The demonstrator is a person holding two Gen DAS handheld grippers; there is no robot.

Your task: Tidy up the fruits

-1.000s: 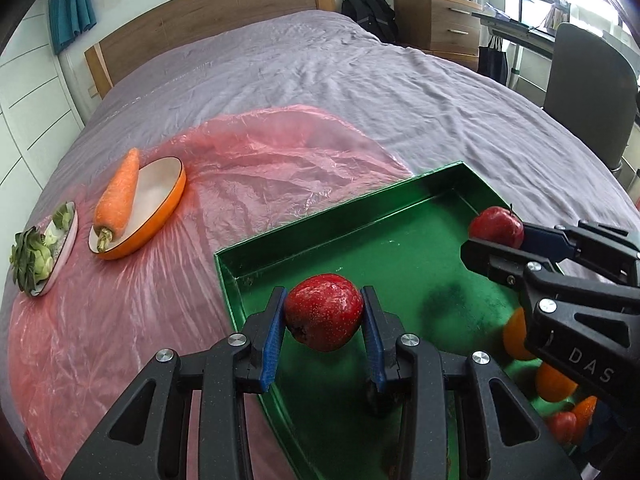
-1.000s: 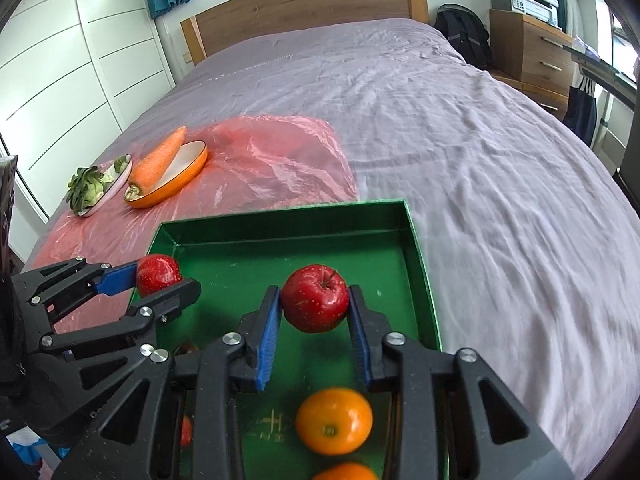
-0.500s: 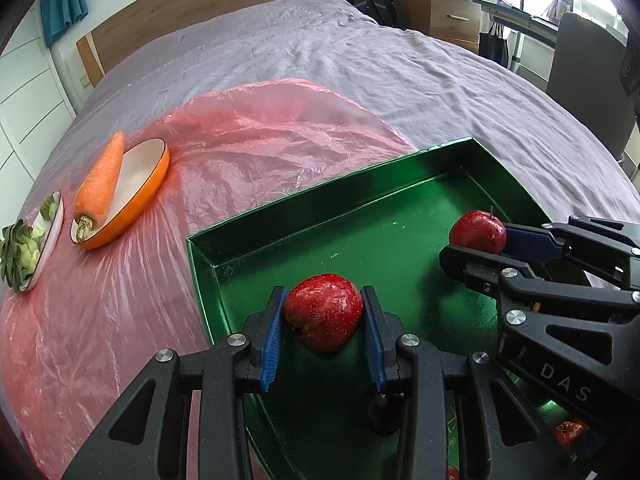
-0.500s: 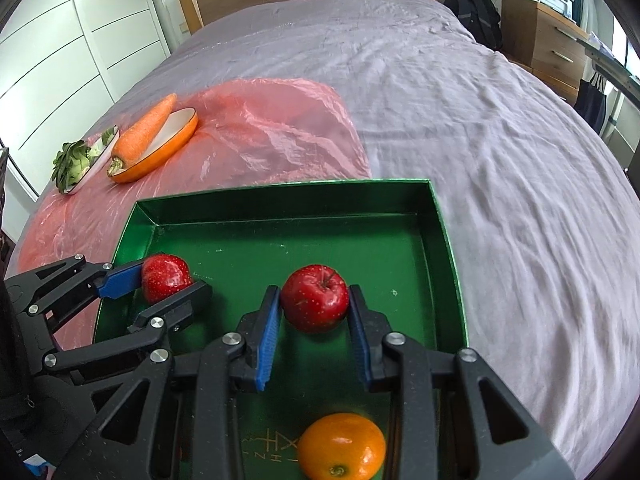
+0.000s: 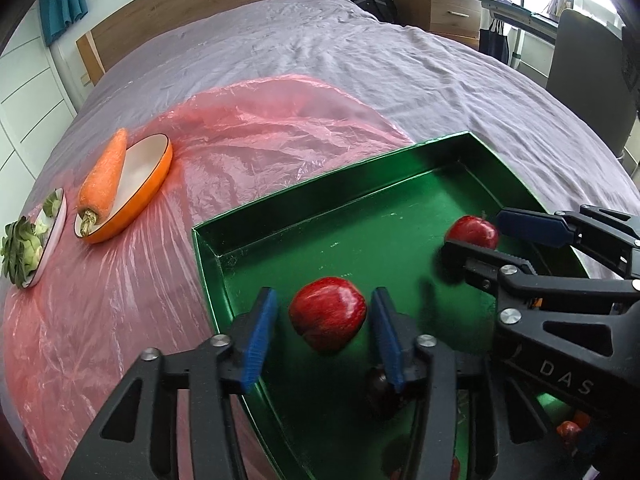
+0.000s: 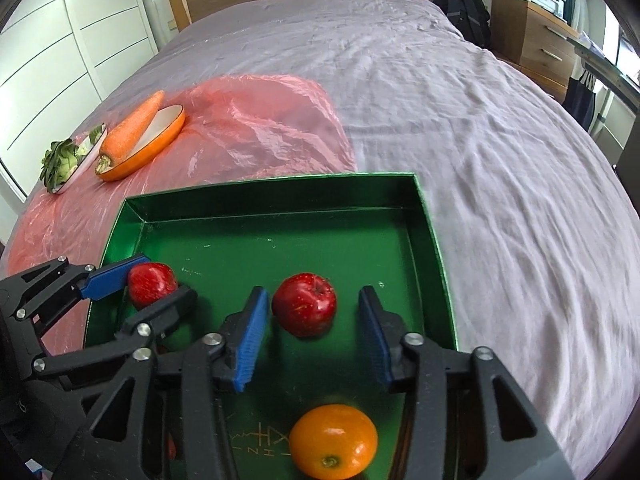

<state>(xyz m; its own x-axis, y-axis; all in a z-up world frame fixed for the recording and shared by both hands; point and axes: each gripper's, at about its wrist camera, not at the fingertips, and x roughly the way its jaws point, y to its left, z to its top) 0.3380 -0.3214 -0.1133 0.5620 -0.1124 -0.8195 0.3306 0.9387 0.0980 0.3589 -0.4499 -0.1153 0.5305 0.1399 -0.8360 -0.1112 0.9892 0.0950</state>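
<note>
A green tray [image 5: 320, 188] [image 6: 272, 182] lies on the bed. In the left wrist view a red apple [image 5: 328, 314] sits on the tray floor between the blue pads of my left gripper [image 5: 323, 308]. Its jaws are opening, with a gap on each side of the fruit. In the right wrist view a second red apple [image 6: 306, 308] rests between the pads of my right gripper [image 6: 313, 304], whose jaws are also opening and stand well off it. Each gripper shows in the other's view: right gripper [image 5: 496, 240], left gripper [image 6: 144, 292]. An orange [image 6: 334, 440] lies nearer in the tray.
A carrot [image 5: 104, 176] leans on an orange dish [image 5: 148, 184], beside a white plate of greens [image 5: 24, 248], all on a pink plastic sheet [image 5: 260, 128]. A dark fruit [image 5: 374, 390] sits under my left gripper's right finger. A grey chair [image 5: 592, 80] stands right of the bed.
Both grippers were shut on their apples; now both pairs of jaws have spread apart and the apples sit free on the tray floor.
</note>
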